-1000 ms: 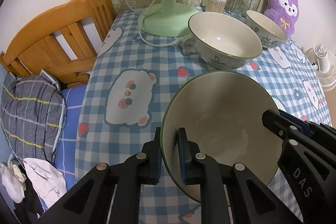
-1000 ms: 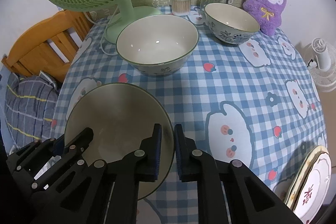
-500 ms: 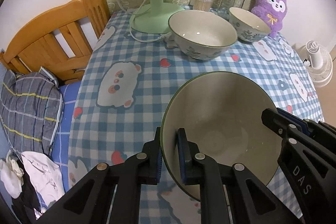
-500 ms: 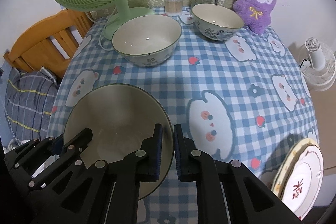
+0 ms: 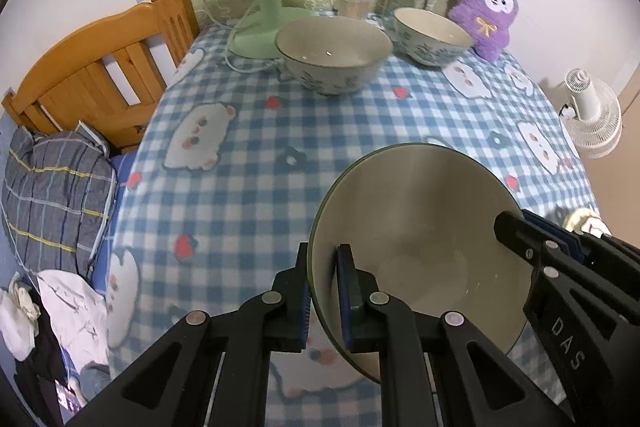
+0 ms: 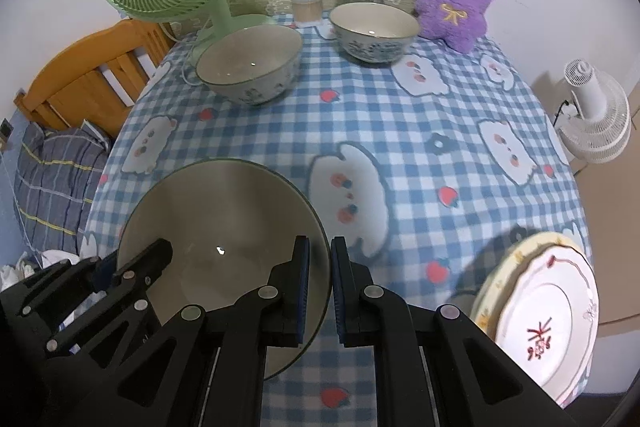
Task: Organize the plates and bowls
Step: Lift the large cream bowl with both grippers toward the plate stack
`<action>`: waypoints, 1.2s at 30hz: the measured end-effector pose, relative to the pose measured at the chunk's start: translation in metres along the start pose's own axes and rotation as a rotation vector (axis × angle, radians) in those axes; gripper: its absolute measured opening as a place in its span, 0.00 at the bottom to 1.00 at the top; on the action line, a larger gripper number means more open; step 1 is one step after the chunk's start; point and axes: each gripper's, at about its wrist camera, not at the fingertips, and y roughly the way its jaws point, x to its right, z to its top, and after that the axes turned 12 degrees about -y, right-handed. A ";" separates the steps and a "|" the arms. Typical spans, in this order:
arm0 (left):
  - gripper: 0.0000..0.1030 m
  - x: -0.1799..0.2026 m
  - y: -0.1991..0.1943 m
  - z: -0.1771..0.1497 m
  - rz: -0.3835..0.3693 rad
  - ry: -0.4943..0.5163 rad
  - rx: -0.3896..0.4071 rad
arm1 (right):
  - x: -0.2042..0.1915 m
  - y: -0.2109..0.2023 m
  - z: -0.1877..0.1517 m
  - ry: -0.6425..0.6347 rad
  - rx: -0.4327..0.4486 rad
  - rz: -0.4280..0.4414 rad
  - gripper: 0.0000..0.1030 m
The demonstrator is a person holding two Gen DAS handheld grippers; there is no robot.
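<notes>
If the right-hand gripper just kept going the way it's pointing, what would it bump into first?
Probably the checked tablecloth just beyond the held bowl; right gripper aims steeply down, and that patch looks bare, though depth is uncertain.

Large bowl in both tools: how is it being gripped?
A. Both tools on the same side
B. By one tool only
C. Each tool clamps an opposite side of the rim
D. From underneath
C: the left tool and the right tool each pinch the rim of the large bowl on opposite sides.
</notes>
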 end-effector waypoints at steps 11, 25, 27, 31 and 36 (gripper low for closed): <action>0.08 0.024 -0.012 -0.039 0.015 -0.034 -0.013 | 0.022 -0.013 -0.034 -0.020 -0.023 0.014 0.13; 0.08 0.039 -0.014 -0.074 0.022 -0.037 -0.040 | 0.034 -0.015 -0.067 -0.030 -0.063 0.020 0.13; 0.08 0.040 -0.013 -0.078 0.021 -0.035 -0.049 | 0.034 -0.015 -0.070 -0.032 -0.068 0.015 0.13; 0.08 0.042 -0.013 -0.085 0.024 -0.030 -0.053 | 0.036 -0.014 -0.077 -0.028 -0.083 0.014 0.13; 0.08 0.044 -0.012 -0.084 0.025 -0.008 -0.039 | 0.037 -0.013 -0.080 -0.016 -0.084 0.012 0.13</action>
